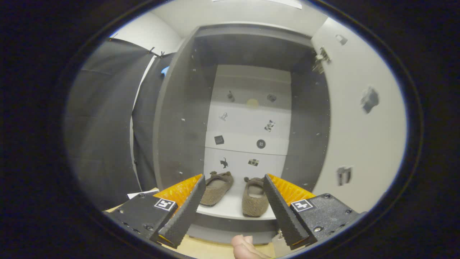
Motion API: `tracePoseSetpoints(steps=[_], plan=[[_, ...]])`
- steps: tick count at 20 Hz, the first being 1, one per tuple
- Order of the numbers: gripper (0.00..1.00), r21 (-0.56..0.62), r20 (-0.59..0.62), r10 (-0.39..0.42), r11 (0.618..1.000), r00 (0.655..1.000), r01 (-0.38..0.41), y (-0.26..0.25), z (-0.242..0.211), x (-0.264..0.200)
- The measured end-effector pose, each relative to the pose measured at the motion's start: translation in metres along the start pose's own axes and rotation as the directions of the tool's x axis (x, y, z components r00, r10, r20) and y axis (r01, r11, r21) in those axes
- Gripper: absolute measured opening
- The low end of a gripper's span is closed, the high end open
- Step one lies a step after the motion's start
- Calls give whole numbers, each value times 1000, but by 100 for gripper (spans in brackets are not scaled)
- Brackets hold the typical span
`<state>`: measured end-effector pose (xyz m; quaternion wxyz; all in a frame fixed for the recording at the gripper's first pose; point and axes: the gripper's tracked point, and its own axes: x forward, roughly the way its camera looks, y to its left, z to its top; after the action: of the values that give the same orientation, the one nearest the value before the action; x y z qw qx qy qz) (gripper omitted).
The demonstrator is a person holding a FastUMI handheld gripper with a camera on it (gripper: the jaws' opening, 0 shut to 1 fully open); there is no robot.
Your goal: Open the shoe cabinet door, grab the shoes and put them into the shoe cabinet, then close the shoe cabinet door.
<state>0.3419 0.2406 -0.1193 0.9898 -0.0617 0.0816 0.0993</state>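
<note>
The shoe cabinet (187, 108) stands open ahead of me, with grey side walls and a pale back panel. Two brown slippers sit side by side on its bottom shelf (233, 208): the left slipper (217, 187) and the right slipper (254, 198), toes pointing out. The cabinet door (359, 118) is swung wide open to the right, its white inner face carrying small stickers. My gripper (233, 187) is open, fingers spread wide with nothing between them, held just outside the cabinet's front edge. The slippers lie just beyond the fingertips.
A door hinge (320, 59) shows at the top right of the cabinet opening. Black cloth (104, 126) hangs to the left of the cabinet. A person's fingertip (246, 246) shows below, between the fingers. The floor (215, 250) under me is light wood.
</note>
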Motion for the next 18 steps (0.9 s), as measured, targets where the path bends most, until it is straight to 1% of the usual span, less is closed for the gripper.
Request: tracePoseSetpoints(steps=[5, 7, 8, 11, 13, 14, 16, 17, 18], plan=[[100, 12, 47, -59, 998, 997, 59, -24, 37, -124], [100, 14, 61, -65, 998, 996, 64, -34, 45, -173], [100, -2, 68, -65, 998, 996, 65, -40, 48, -197], [100, -42, 127, -108, 993, 986, 114, -69, 62, -255], [100, -27, 141, -119, 992, 983, 124, -86, 59, -290], [100, -6, 133, -113, 993, 985, 115, -95, 53, -307], [100, 43, 110, -76, 997, 991, 71, -113, 33, -340], [100, 75, 115, -76, 995, 990, 67, -128, 26, -355], [100, 87, 120, -90, 993, 989, 80, -147, 20, -367]])
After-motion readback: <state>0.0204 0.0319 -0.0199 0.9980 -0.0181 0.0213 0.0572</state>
